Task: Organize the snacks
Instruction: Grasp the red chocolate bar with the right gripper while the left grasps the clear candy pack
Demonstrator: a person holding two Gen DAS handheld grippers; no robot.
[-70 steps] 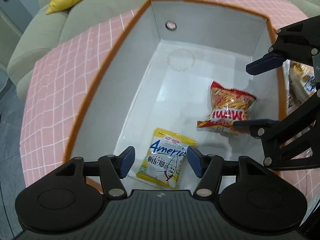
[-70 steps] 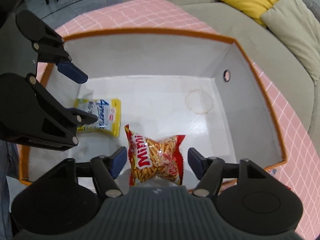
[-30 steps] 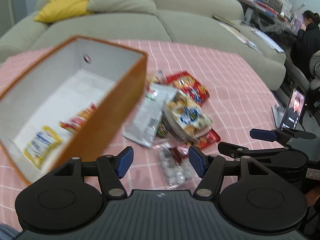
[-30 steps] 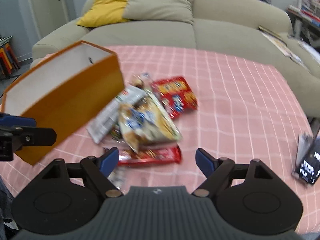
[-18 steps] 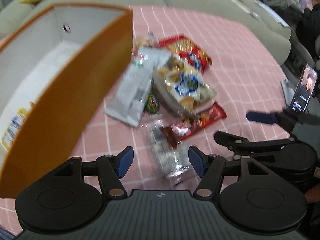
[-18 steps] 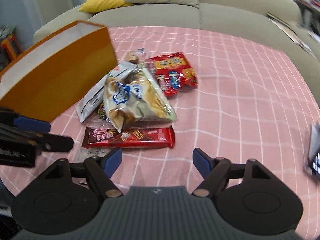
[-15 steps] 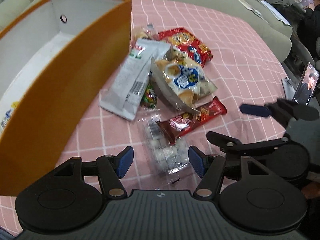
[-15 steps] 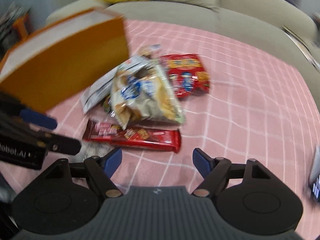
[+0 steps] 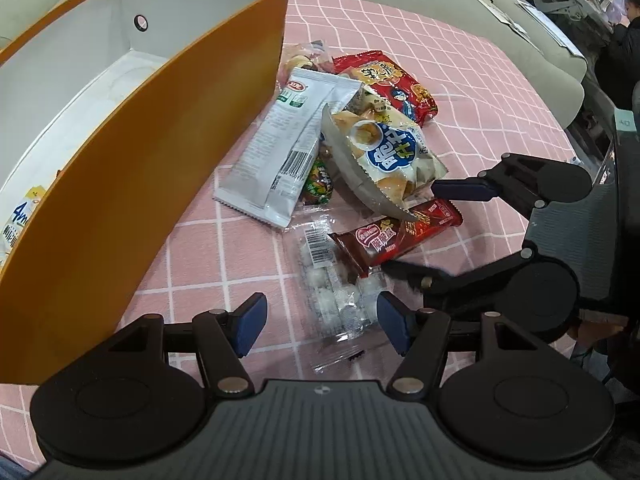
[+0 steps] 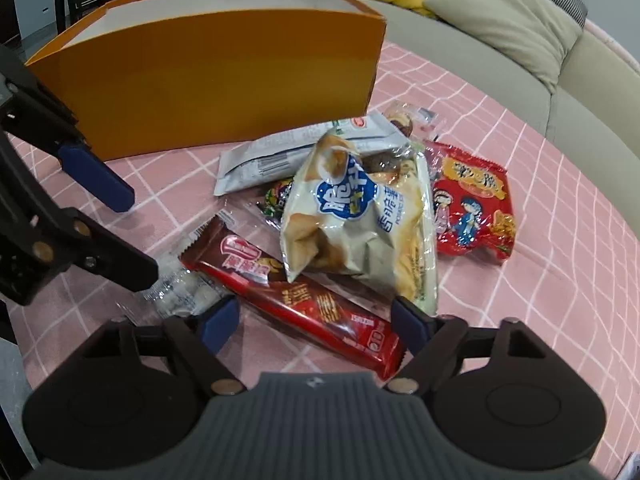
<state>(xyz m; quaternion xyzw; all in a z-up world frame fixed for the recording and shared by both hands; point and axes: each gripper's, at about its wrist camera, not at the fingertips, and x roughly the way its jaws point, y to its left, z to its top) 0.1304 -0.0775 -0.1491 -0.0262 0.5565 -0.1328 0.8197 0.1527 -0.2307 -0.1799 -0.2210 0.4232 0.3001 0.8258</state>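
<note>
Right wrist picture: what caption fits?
Open right gripper straddles a red wafer bar beside the orange box.

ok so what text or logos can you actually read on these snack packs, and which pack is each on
"4m": partial blue lettering on the yellow packet inside the orange box.
Large blue-and-white Chinese characters on the cream chip bag; beside them small print starting "PO", the rest too blurred.
Yellow Chinese characters on the red bag.
Pink logo on the red-brown wafer bar: too small.
Barcode on the grey-white packet: digits unreadable.

Yellow packet (image 9: 18, 220) inside the orange box (image 9: 160, 152), near corner: "4me…" legible, rest cut off. Other wrappers on the pink cloth carry print not clearly readable.
</note>
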